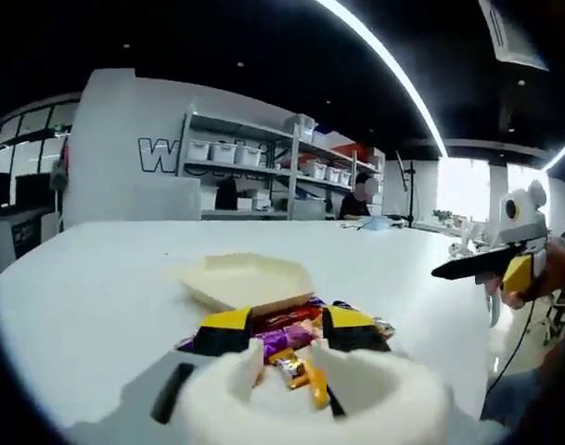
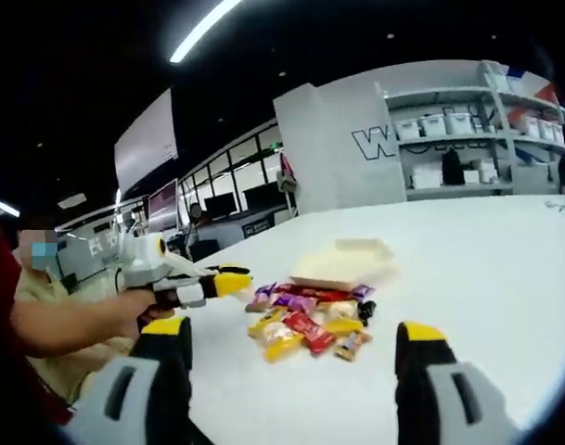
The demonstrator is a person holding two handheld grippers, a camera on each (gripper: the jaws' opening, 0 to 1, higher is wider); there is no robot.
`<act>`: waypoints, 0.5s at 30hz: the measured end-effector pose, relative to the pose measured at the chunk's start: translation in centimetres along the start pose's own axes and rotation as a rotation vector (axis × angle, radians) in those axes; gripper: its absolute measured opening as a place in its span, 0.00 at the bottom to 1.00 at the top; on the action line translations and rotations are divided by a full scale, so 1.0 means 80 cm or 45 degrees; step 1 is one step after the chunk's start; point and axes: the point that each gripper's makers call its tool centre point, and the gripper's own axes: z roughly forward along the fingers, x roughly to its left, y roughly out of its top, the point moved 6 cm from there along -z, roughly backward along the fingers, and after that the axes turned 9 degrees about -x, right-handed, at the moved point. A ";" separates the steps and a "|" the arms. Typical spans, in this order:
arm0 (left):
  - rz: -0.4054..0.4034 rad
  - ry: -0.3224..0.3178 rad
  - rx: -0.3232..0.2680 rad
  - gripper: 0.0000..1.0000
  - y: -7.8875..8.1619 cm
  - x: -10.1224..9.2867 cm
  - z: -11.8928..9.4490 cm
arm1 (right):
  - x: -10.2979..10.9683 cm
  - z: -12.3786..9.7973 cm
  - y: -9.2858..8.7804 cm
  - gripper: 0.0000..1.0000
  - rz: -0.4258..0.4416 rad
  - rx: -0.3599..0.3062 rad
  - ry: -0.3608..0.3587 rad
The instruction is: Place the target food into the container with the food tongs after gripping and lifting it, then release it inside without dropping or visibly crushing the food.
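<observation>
A heap of wrapped candies (image 2: 305, 324) in purple, red, yellow and orange lies on the white table (image 2: 486, 269). Just behind it sits a shallow cream container (image 2: 342, 262), with nothing in it. My right gripper (image 2: 293, 336) is wide open, its yellow-tipped jaws on either side of the heap and short of it. My left gripper (image 1: 289, 320) is open too, and the candies (image 1: 291, 345) show between its jaws with the container (image 1: 250, 280) beyond. A hand holds the left gripper (image 2: 222, 280) just left of the heap. The right gripper (image 1: 449, 271) hovers off the table's right side.
The round white table (image 1: 96, 287) has bare surface around the heap and container. Behind it are a white wall with lettering (image 1: 161, 153), shelves of bins (image 1: 263, 162) and seated people. A person's arm (image 2: 69, 320) reaches in from the left.
</observation>
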 end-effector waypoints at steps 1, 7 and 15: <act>-0.009 0.006 -0.003 0.28 0.000 0.004 0.003 | -0.001 0.001 -0.002 0.90 0.011 0.003 -0.001; 0.040 0.070 0.047 0.28 -0.012 0.031 0.029 | -0.007 0.004 -0.001 0.89 0.032 0.011 0.006; 0.396 -0.005 0.163 0.28 -0.032 0.021 0.039 | -0.016 -0.001 0.009 0.86 0.032 0.011 -0.021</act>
